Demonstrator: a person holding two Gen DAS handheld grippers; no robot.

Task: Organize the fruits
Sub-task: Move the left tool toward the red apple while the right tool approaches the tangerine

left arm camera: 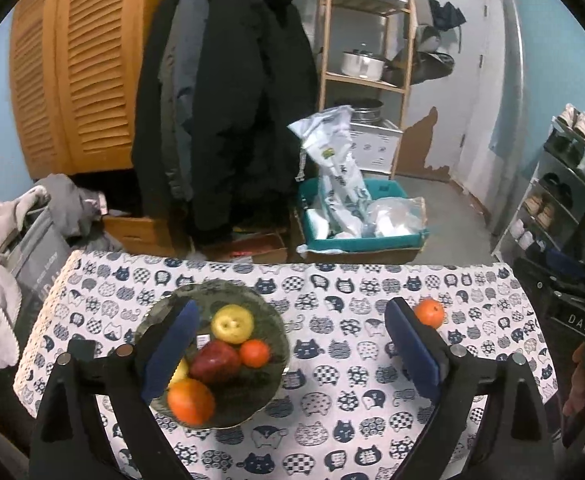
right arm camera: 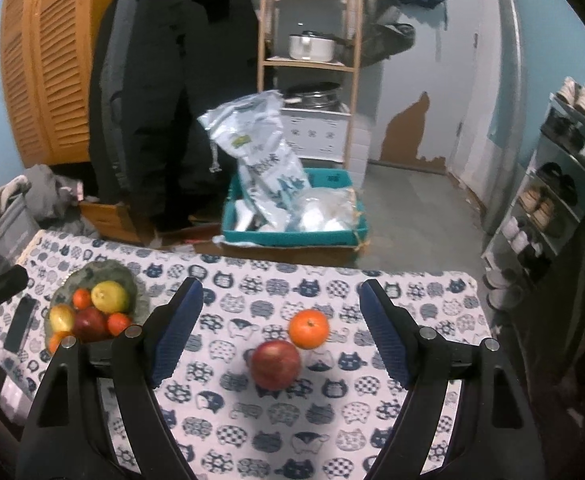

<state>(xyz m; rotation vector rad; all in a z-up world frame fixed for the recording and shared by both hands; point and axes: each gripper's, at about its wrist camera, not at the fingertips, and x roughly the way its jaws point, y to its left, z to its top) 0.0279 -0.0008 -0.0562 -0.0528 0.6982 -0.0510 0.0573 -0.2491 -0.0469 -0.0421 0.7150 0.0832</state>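
left gripper [left arm camera: 292, 344] jaws apart, covering bowl [left arm camera: 268, 316] edge | right gripper [right arm camera: 280, 328] jaws apart over apple [right arm camera: 275, 364], orange [right arm camera: 308, 328] | phone [right arm camera: 19, 323] half hidden

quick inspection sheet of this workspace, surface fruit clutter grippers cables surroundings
Surface: table under a cat-print cloth.
Job's things: glass bowl holding a yellow fruit, a red apple, oranges and more; loose on the cloth, a red apple and an orange, close together, contact unclear.
Clutter: dark phone lying left of the bowl.
Grippers: left gripper open above the bowl area; right gripper open, the loose apple and orange between its fingers in view, nothing gripped.
Cables: nothing seen.
Surroundings: black coats, wooden shelf with pots, teal crate of bags, shoe rack.
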